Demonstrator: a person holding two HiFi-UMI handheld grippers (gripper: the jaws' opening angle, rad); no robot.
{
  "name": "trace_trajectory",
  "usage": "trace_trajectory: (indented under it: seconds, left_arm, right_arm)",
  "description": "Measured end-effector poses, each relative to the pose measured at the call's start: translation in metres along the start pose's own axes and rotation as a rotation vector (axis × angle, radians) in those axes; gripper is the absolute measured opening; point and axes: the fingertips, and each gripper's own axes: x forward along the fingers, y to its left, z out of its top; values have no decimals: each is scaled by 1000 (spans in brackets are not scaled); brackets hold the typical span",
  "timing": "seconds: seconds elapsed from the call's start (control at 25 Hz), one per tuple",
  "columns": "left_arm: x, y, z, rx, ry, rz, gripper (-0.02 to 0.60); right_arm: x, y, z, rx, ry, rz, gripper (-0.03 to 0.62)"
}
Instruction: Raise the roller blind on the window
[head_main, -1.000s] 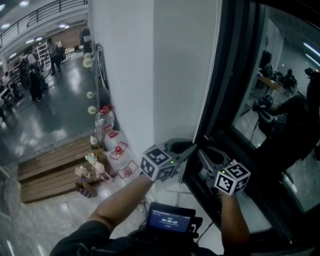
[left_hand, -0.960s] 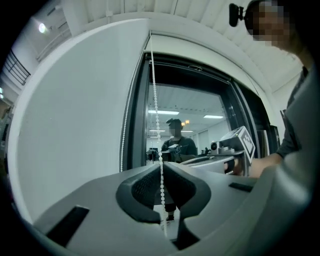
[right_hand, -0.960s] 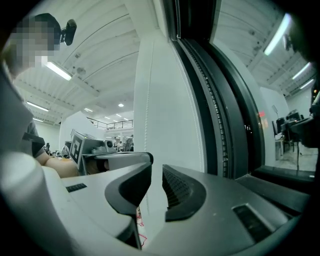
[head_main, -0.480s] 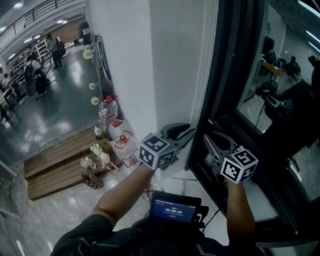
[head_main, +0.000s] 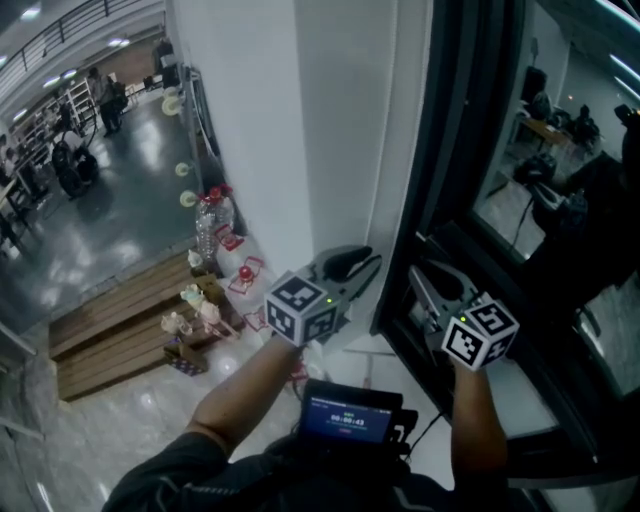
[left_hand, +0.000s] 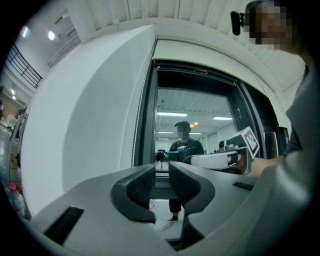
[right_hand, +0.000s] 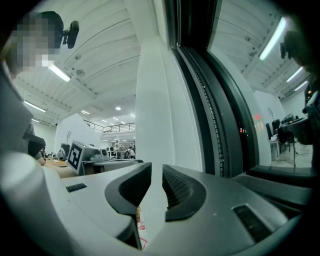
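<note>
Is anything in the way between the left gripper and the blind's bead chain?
Nothing visible. The left gripper, whose jaws have just been opening with nothing between them, has a clear path to the bead chain, which hangs just left of the window frame.

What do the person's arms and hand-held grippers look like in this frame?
The left hand-held gripper and right hand-held gripper are grey moulded plastic with darker ribbed pads, each carrying a white cube of black square markers and a green light. Forearms are bare below dark grey sleeves. The left one's jaws have just been opening, with nothing between them.
</note>
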Motion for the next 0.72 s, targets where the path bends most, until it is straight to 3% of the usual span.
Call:
trace_trajectory:
  seconds: [0.32,0.72]
  left_arm:
    - [-23,6,-9,-37,9,49,-1]
    - [-47,-10,-16,-34,9,41,-3]
  right_arm:
    - [-8,5,-1,20,-32,-22,85]
    - [-14,16,2,34,-73,-8,71]
